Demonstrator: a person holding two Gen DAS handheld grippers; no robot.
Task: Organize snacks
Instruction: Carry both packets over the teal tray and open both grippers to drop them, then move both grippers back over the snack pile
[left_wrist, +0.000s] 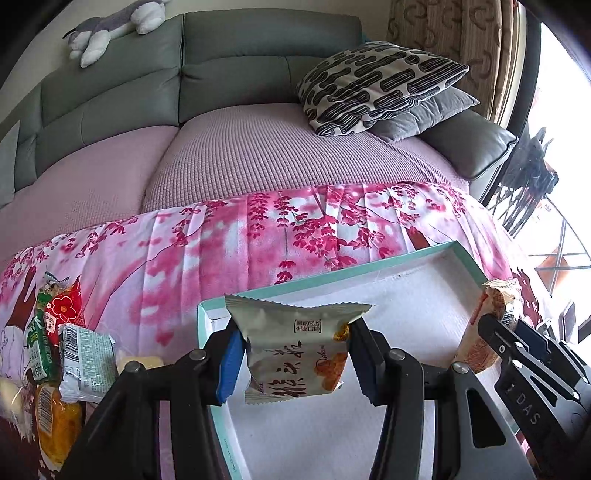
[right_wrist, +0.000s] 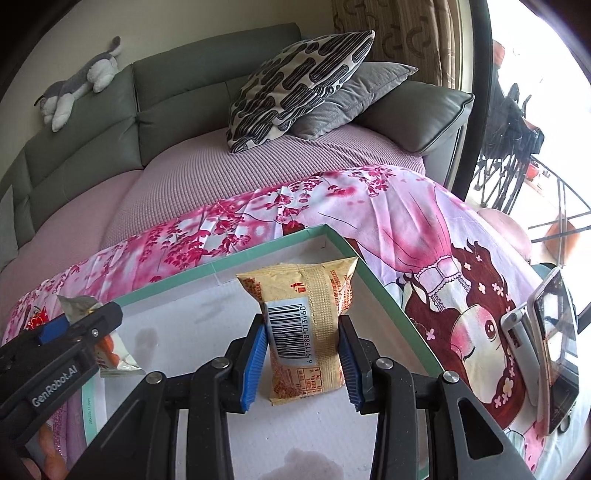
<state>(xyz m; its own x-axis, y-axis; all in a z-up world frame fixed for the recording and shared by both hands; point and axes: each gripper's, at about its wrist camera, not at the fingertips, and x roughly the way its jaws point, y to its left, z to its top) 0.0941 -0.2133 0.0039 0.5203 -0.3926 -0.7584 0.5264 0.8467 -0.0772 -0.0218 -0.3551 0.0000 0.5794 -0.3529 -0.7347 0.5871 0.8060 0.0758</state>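
My left gripper (left_wrist: 295, 354) is shut on a silver snack packet (left_wrist: 295, 350) with an orange picture, held over the left part of a shallow teal-rimmed white box (left_wrist: 332, 275). My right gripper (right_wrist: 303, 350) is shut on a tan snack packet (right_wrist: 303, 314) with a barcode, held over the box (right_wrist: 380, 295) near its right side. Each gripper shows in the other's view: the right one with its tan packet (left_wrist: 487, 325) in the left wrist view, the left one with its silver packet (right_wrist: 79, 308) in the right wrist view.
Several loose snack packets (left_wrist: 66, 347) lie left of the box on the pink floral cloth (left_wrist: 207, 251). A phone on a stand (right_wrist: 554, 343) is to the right. Behind are a sofa (left_wrist: 240, 147), cushions (left_wrist: 376, 85) and a plush toy (left_wrist: 114, 26).
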